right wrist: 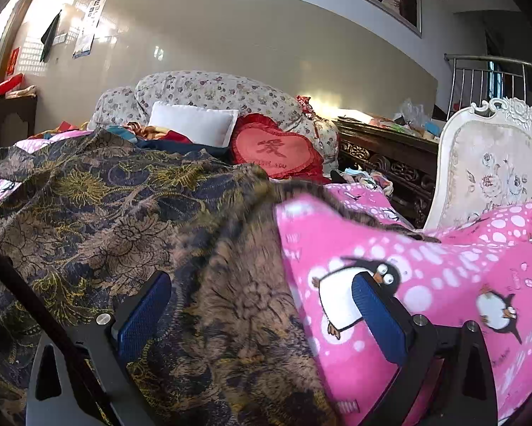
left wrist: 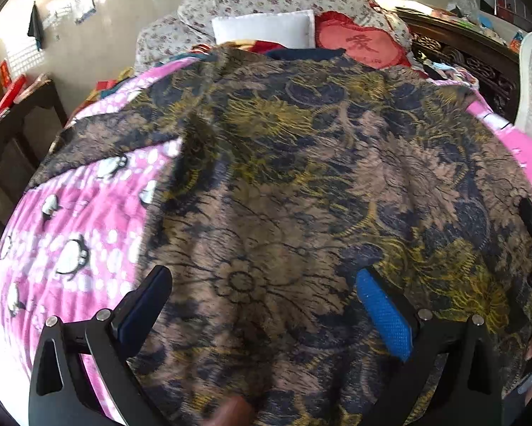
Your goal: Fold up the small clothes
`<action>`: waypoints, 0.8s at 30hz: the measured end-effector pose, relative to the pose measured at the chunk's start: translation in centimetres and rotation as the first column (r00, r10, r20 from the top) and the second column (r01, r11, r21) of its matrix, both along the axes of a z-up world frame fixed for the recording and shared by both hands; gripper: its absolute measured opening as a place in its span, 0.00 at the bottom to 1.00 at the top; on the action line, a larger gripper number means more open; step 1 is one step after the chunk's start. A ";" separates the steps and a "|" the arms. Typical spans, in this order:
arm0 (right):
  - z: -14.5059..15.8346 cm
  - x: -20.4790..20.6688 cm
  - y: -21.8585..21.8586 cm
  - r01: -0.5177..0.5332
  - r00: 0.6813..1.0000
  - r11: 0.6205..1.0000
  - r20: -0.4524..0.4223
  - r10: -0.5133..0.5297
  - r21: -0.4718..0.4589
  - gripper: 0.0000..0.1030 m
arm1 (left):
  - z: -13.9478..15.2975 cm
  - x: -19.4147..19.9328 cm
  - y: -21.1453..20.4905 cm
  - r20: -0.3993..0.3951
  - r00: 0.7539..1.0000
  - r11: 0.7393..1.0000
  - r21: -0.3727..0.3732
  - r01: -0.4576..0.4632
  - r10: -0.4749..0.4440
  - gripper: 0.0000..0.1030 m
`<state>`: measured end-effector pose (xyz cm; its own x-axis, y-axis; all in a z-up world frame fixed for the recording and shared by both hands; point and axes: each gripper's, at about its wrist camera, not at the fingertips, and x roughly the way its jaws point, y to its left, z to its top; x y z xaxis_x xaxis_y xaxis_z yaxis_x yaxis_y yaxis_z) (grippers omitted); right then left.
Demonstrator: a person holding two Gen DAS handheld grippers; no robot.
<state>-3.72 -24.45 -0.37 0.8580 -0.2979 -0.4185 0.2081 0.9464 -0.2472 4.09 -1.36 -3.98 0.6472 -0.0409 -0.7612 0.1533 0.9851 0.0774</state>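
A dark floral garment, brown, navy and yellow, lies spread over a pink penguin-print bedspread. My left gripper is open, its blue-padded fingers wide apart just above the middle of the garment. In the right wrist view the same garment covers the left and centre, its right edge lying on the pink bedspread. My right gripper is open over that edge, one finger above the garment and the other above the bedspread. Neither holds cloth.
A white pillow, a red heart cushion and floral pillows lie at the head of the bed. A dark carved cabinet and a white ornate chair stand on the right. A dark side table stands on the left.
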 end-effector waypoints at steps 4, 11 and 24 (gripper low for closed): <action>-0.3 -0.3 2.0 -0.007 1.000 0.994 0.019 0.010 -0.109 1.00 | 0.2 0.5 0.9 0.010 1.000 1.000 -0.026 0.003 -0.003 1.00; -0.3 -0.5 2.5 -0.014 1.000 0.990 0.026 0.018 -0.140 1.00 | -0.4 2.0 1.9 0.045 0.999 0.999 -0.049 0.004 -0.002 1.00; -0.3 -0.7 2.9 -0.007 0.999 0.988 0.044 0.013 -0.155 1.00 | -2.6 2.0 2.0 0.034 0.999 1.000 -0.013 -0.003 0.003 1.00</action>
<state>-4.43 -21.59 -0.69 0.8780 -0.3474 -0.3294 0.2129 0.8996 -0.3813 6.08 0.61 -6.61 0.6729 -0.0489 -0.7381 0.1478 0.9866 0.0694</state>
